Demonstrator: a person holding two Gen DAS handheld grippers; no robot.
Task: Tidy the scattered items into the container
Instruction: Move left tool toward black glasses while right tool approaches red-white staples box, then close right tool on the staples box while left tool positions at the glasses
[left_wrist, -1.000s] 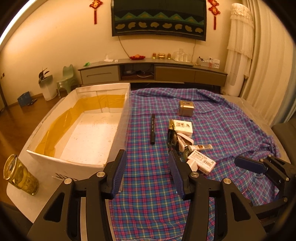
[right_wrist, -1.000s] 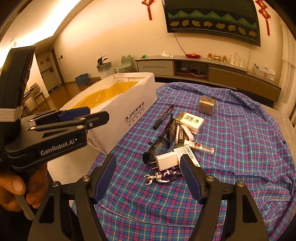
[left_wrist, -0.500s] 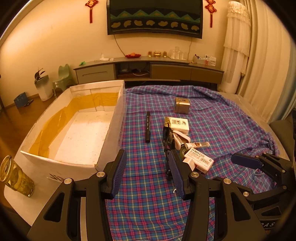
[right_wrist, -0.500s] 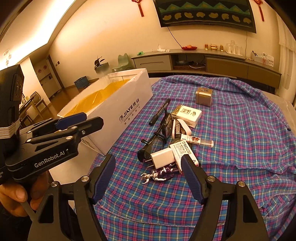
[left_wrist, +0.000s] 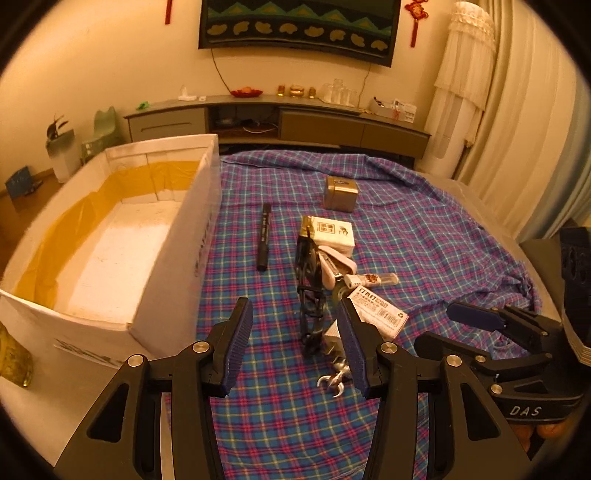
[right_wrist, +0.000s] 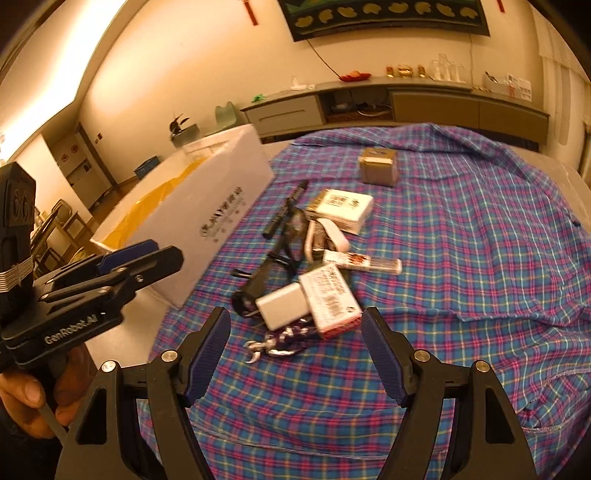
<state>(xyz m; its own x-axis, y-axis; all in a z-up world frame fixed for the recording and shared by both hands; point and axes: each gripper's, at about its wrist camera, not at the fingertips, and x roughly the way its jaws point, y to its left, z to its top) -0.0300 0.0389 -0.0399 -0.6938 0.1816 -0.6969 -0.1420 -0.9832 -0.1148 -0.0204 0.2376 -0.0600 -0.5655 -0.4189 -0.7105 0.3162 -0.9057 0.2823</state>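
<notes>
- Both hand-held grippers have come lower and closer to the pile since a second ago, so the cluttered items now loom larger between their fingers.
- Left gripper (left_wrist: 295, 343) hangs with jaws wide and nothing between the pads, aimed down at the dark-framed glasses (left_wrist: 309, 295) standing on edge on the plaid cloth (left_wrist: 424, 236).
- Right gripper (right_wrist: 295, 354) is likewise spread wide and empty, just short of the white charger (right_wrist: 282, 308) and the small metal keychain (right_wrist: 275, 341).
- Scattered items lie in a tight heap beside the white box (left_wrist: 207, 221), which sits open and looks empty, touching the cloth's left edge.
- Also in the heap: a black marker (left_wrist: 264, 236), a white carton (left_wrist: 330, 232), a labelled flat packet (right_wrist: 330, 301), a slim tube (right_wrist: 362, 261) and, well apart at the back, a small tan cube box (left_wrist: 340, 192).
- Handling, as a judgement: everything here looks light; the charger is rigid and smooth, best pinched across its flat sides.
- Glasses appear fragile, so the frame's bridge or a temple is a safer hold than the lenses.
- Keychain is small, loose and likely to slip; the marker may roll, so a grip at mid-length suits it.
</notes>
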